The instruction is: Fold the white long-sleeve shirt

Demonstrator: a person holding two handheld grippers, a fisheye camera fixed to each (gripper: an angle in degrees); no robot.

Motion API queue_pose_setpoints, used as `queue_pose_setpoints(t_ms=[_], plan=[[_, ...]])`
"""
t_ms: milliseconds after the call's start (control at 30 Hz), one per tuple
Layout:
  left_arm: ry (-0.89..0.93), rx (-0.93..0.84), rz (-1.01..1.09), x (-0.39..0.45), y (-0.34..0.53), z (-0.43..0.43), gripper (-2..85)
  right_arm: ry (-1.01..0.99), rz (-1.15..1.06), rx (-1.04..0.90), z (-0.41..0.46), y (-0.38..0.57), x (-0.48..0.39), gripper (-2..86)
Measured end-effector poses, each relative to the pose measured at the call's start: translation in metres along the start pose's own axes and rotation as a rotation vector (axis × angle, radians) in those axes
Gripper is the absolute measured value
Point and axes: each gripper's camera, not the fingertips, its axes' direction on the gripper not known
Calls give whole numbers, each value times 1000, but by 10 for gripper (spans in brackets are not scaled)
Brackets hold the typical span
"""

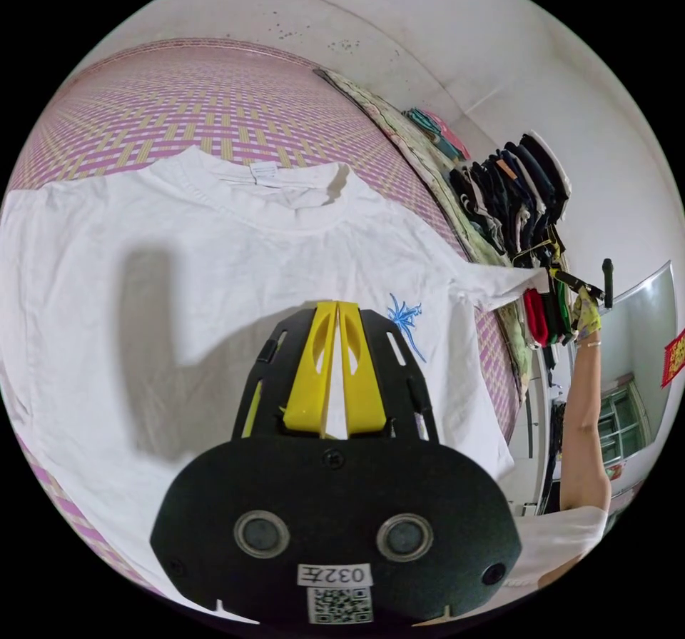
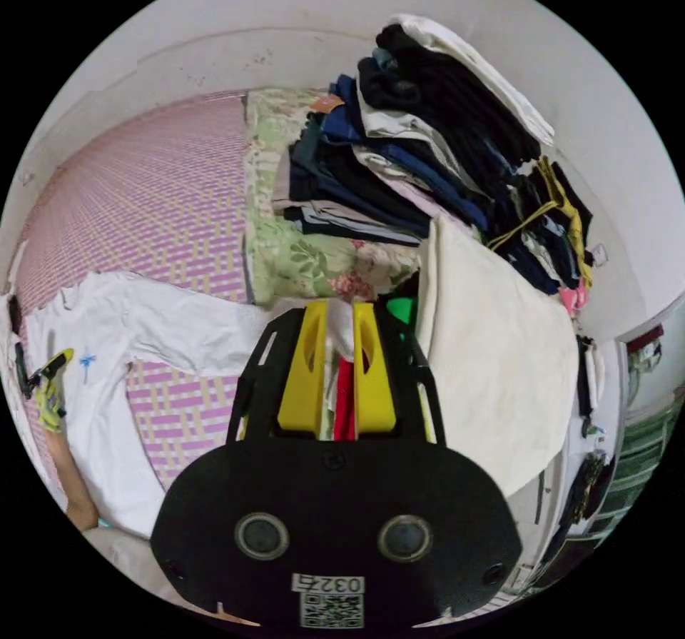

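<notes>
Jaws: your left gripper (image 1: 337, 310) nearly closed above white cotton long-sleeve shirt (image 1: 214, 260); your right gripper (image 2: 337, 310) clamps shirt's sleeve (image 2: 341, 332).

Dark folded clothes pile (image 2: 428, 160) on floral quilt (image 2: 307, 260); pink woven mat (image 1: 214, 103) beside.

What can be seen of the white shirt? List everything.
The white shirt lies spread flat, front up, on the pink and yellow woven mat. It looks like soft cotton, with a ribbed round collar, a neck tag, and a small blue print on the chest. One long sleeve is stretched sideways towards the stacked clothes, its end between the right gripper jaws.
</notes>
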Motion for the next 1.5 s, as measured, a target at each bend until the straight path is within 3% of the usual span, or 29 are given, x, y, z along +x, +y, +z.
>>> queue_pose_setpoints(t_ms=[200,300,400,567,733,1033,1100,1200,1400,1500], plan=[[16,3,6,6,2,-1,-9,-173,6,136,-20,30,1,60],[27,13,13,10,5,-3,-9,-219,-60,71,3,27,-17,70],[25,15,19,14,7,-5,-9,-45,-177,3,35,18,-58,80],[31,21,34,22,12,-8,-9,84,-241,-79,91,-5,-95,82],[45,43,38,27,19,-16,-9,209,-260,-152,115,-34,-88,1],[123,186,75,43,40,-54,-8,-415,-370,-199,-57,-63,-19,-8],[200,240,119,56,47,-76,-7,-683,-397,-284,-73,-70,-2,-9],[391,318,202,86,64,-113,13,-857,-394,-346,-74,-69,0,-10],[667,211,429,173,105,-154,79,-1055,-559,-269,-94,-63,-57,-10],[699,165,460,193,127,-159,113,-1083,-678,-280,-103,-63,-102,-10]])
